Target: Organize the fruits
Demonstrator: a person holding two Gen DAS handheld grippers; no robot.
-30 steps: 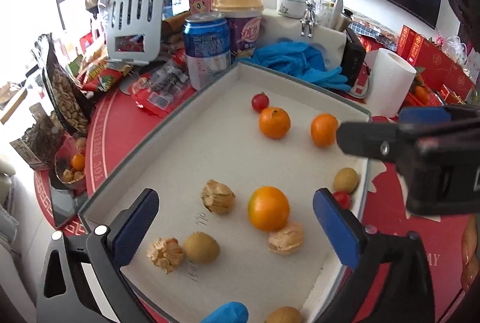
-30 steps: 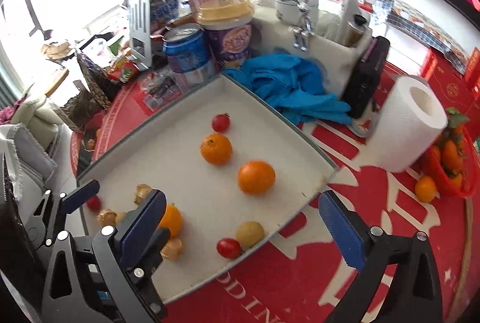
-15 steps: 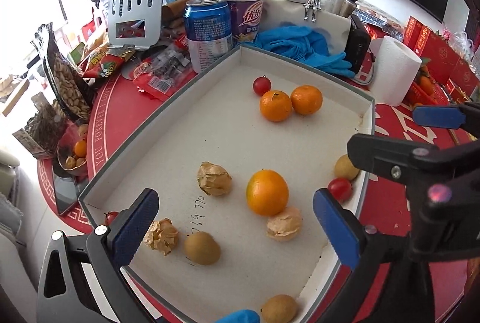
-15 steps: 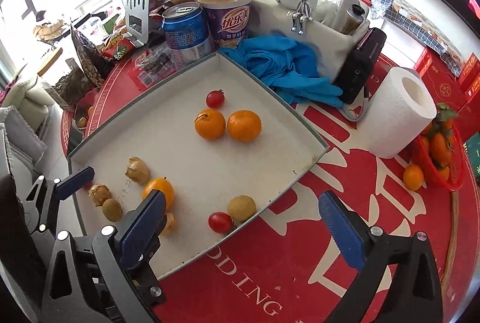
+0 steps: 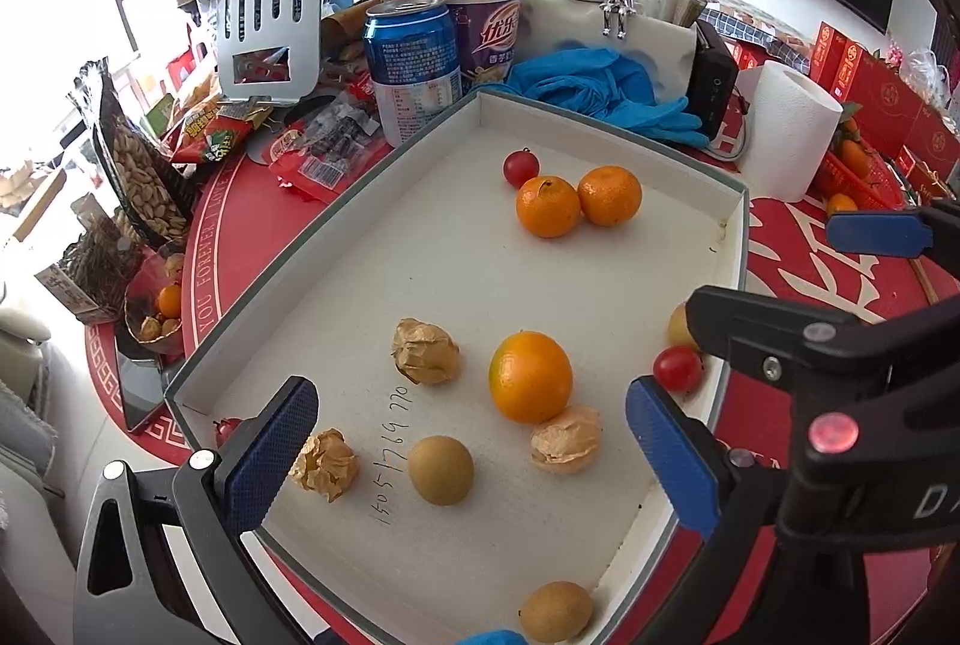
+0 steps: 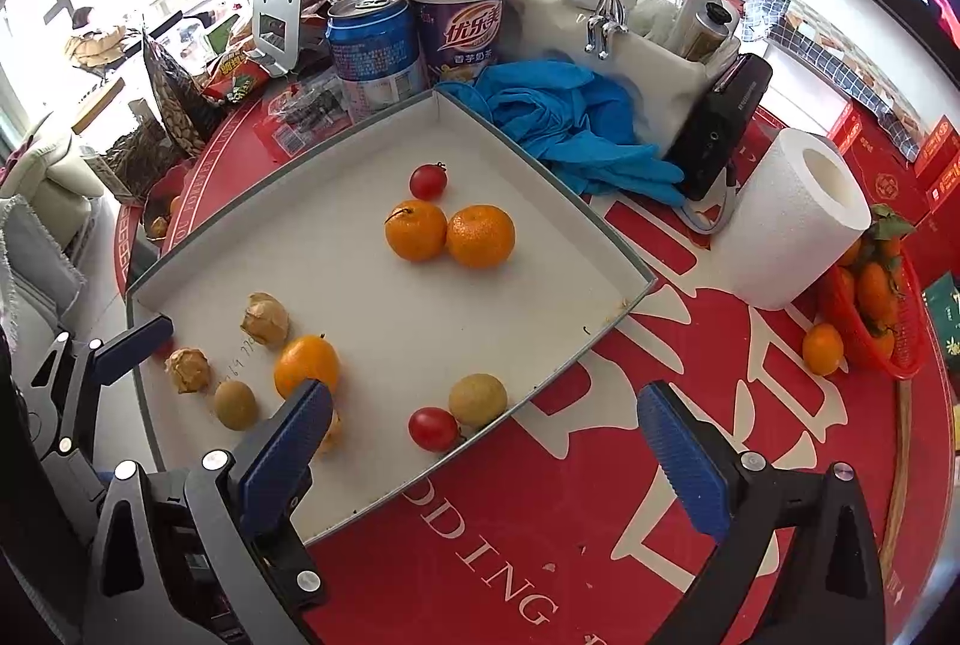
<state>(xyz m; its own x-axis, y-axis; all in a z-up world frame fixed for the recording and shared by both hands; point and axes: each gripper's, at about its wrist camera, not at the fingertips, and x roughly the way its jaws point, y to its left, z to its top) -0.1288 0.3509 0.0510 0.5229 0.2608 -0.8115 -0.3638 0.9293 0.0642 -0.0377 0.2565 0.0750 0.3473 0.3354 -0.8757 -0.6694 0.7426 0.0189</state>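
Observation:
A shallow white tray (image 5: 336,225) (image 6: 588,219) holds loose fruit. Two mandarins (image 5: 547,206) (image 6: 480,236) touch near a cherry tomato (image 5: 521,167) (image 6: 428,181) at the far end. A larger orange (image 5: 530,377) (image 6: 306,365), husked physalis (image 5: 425,351) (image 6: 264,319) and small brown fruits (image 5: 440,470) (image 6: 477,400) lie nearer. Another cherry tomato (image 5: 677,369) (image 6: 433,428) sits by the right rim. My left gripper (image 5: 471,459) is open and empty above the near fruits. My right gripper (image 6: 486,459) is open and empty over the tray's near right rim.
Behind the tray stand a blue can (image 5: 414,69), a purple cup (image 5: 480,27), blue gloves (image 6: 564,117), a black box (image 6: 720,123) and a paper roll (image 6: 786,219). A red basket of mandarins (image 6: 870,303) sits far right. Snack bags (image 5: 144,177) crowd the left.
Both grippers have pulled back and up, so more of the tray shows. The far right mandarin has rolled left and now touches the other one.

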